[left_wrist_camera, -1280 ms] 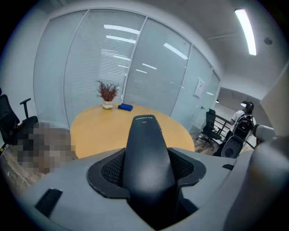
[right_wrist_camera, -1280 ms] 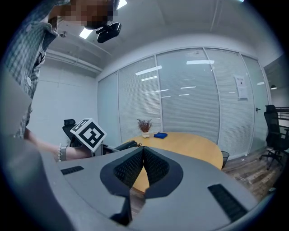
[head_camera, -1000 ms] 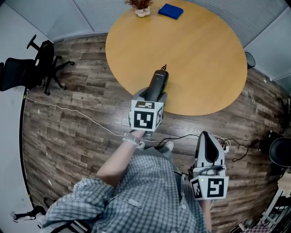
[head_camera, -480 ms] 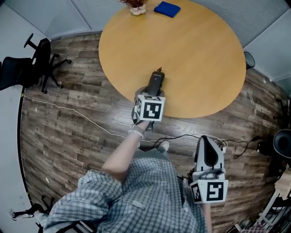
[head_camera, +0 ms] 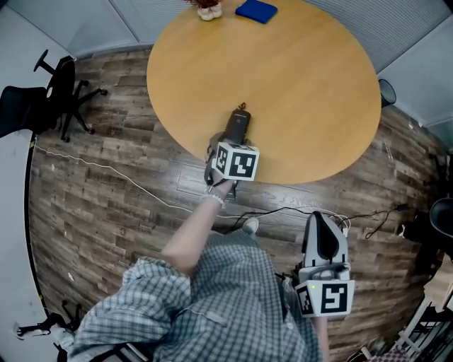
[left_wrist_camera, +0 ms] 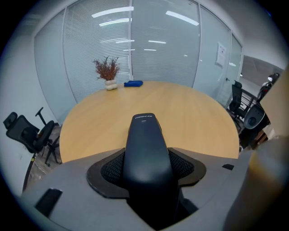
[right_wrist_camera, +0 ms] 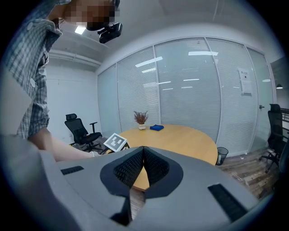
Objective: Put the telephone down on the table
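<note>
Currently L tongs (left_wrist_camera: 147, 168) clamped on telephone (left_wrist_camera: 144, 133) over table (left_wrist_camera: 198, 117); R tongs (right_wrist_camera: 142, 168) together, empty.

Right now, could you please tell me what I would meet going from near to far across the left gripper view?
telephone → table → potted plant at the table's far edge → glass wall with blinds

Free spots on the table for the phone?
Almost the whole table is bare, from the near edge below the phone in the left gripper across to the right rim. Only the far edge is taken: plant and blue cloth sit side by side there, apart.
</note>
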`<control>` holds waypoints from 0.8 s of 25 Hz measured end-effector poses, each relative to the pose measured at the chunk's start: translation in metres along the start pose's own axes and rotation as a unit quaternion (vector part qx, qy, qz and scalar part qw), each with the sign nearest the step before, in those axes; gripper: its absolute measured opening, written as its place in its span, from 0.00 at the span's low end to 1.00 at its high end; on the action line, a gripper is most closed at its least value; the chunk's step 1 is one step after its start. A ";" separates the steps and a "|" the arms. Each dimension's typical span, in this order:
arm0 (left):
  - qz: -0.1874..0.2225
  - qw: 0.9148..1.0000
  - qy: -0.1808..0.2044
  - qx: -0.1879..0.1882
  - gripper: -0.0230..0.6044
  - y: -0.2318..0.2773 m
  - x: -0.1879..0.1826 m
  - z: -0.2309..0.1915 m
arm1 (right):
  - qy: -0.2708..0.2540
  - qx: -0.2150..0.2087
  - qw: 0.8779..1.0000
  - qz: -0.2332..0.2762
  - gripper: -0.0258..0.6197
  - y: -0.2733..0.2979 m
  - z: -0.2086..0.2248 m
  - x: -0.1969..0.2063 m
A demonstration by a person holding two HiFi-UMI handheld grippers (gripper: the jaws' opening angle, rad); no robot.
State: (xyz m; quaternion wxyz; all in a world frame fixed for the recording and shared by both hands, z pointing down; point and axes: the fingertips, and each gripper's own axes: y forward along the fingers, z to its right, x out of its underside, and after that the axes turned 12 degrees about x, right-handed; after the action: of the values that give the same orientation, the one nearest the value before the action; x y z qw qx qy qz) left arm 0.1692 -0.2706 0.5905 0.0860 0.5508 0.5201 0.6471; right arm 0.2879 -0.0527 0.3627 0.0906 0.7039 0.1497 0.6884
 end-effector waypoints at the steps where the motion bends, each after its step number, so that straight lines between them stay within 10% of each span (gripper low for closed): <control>1: -0.003 1.000 0.007 -0.005 0.48 0.002 0.001 0.000 | 0.000 0.001 1.000 -0.001 0.05 0.000 0.001 0.001; 12: 0.000 0.999 0.033 -0.012 0.48 0.011 0.013 -0.004 | -0.002 0.009 1.000 0.001 0.05 0.000 0.000 -0.002; 20: 0.025 0.997 0.043 0.050 0.55 0.001 0.002 0.002 | -0.003 0.011 1.000 0.008 0.05 -0.001 -0.014 -0.006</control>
State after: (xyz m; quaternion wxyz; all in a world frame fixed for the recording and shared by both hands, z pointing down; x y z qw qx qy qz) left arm 0.1709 -0.2685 0.5921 0.0196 0.5388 0.5413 0.6453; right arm 0.2734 -0.0551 0.3569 0.0777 0.7083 0.1508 0.6853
